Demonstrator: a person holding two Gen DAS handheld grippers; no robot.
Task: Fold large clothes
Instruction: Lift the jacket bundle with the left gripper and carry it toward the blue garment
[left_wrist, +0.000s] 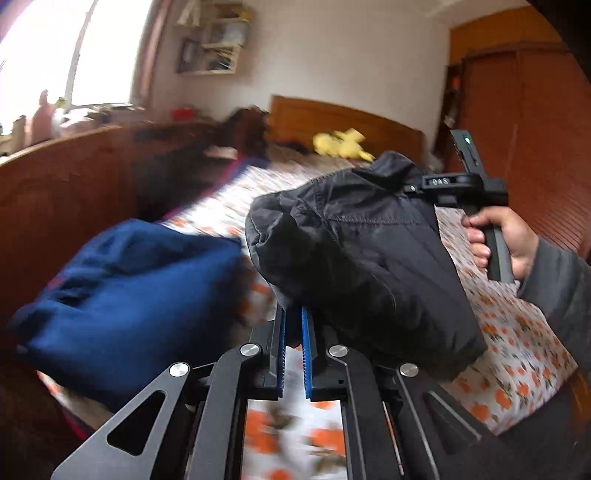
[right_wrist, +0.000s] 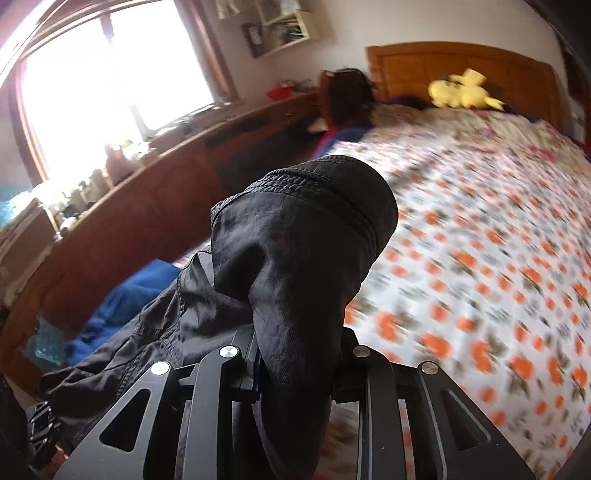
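Note:
A black jacket (left_wrist: 354, 251) hangs bunched in the air above the bed, held between both grippers. In the left wrist view my left gripper (left_wrist: 293, 317) has its blue pads (left_wrist: 306, 332) nearly together, pinching the jacket's lower edge. At the upper right of that view a hand holds my right gripper (left_wrist: 412, 186), which clamps the jacket's far corner. In the right wrist view a thick fold of the black jacket (right_wrist: 303, 240) fills the space between the fingers of my right gripper (right_wrist: 295, 339) and hides their tips. The rest of the jacket trails off to the lower left.
A blue garment (left_wrist: 129, 295) lies crumpled on the bed's left side. The orange-flowered sheet (right_wrist: 480, 258) covers the bed. A yellow plush toy (right_wrist: 461, 92) rests by the wooden headboard (right_wrist: 443, 62). A wooden ledge (right_wrist: 166, 192) runs under the window, and a wardrobe (left_wrist: 517, 147) stands at right.

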